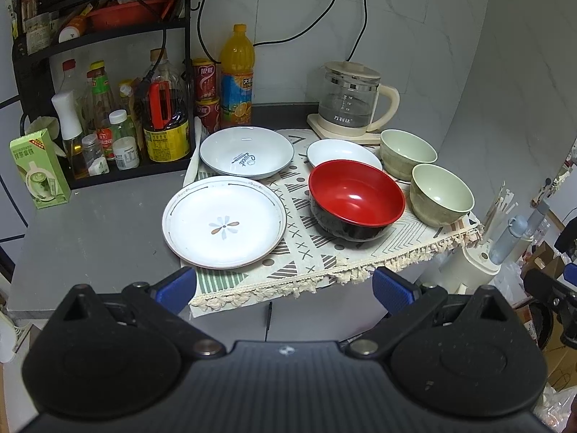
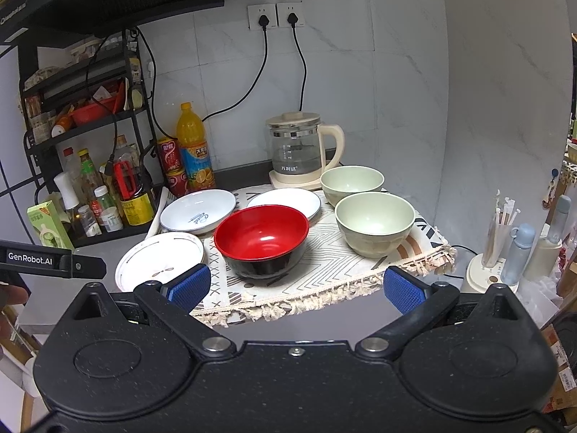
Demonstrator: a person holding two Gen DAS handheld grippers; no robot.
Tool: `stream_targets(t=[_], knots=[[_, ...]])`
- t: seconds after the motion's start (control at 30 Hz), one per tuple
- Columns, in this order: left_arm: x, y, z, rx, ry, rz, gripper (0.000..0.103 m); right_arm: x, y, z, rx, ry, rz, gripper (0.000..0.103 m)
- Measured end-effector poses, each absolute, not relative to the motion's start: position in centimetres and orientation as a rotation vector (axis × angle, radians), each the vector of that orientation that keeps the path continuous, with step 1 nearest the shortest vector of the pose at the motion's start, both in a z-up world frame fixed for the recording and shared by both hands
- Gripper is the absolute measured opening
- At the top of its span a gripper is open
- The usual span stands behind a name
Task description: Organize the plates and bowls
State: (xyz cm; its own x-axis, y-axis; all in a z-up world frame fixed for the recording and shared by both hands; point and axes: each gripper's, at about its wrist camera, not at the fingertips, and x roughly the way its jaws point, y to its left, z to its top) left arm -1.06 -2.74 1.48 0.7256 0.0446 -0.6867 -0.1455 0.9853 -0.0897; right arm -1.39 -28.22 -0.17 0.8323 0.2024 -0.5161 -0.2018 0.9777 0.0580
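Note:
On a patterned cloth (image 1: 317, 252) lie a flat flower plate (image 1: 224, 221), a deep white plate with script (image 1: 246, 152), a small white plate (image 1: 342, 152), a red and black bowl (image 1: 356, 199) and two pale green bowls (image 1: 408, 153) (image 1: 441, 193). The same dishes show in the right wrist view: flower plate (image 2: 158, 259), script plate (image 2: 197, 210), small plate (image 2: 285, 199), red bowl (image 2: 262, 239), green bowls (image 2: 352, 182) (image 2: 375, 223). My left gripper (image 1: 285, 287) is open and empty before the cloth's front edge. My right gripper (image 2: 296, 287) is open and empty, in front of the red bowl.
A glass kettle (image 1: 351, 99) stands behind the dishes. A rack of sauce bottles (image 1: 119, 122), an orange drink bottle (image 1: 236, 75) and a green carton (image 1: 39, 169) stand at the left. A holder with straws and bottles (image 2: 505, 249) stands off the counter's right edge.

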Motion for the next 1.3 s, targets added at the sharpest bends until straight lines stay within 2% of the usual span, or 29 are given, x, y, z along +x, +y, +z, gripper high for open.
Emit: stream_targets(t=[0.53, 1.3], knots=[[1.8, -3.3, 1.1, -0.135, 0.779, 0.105, 0.103, 1.2, -29.0, -1.2, 0.017, 0.584, 0.204, 0.103], [15.6, -7.5, 0.0, -0.123, 0.821, 0.024, 0.102, 13.5, -33.2, -3.6, 0.052, 0.698, 0.144, 0.103]])
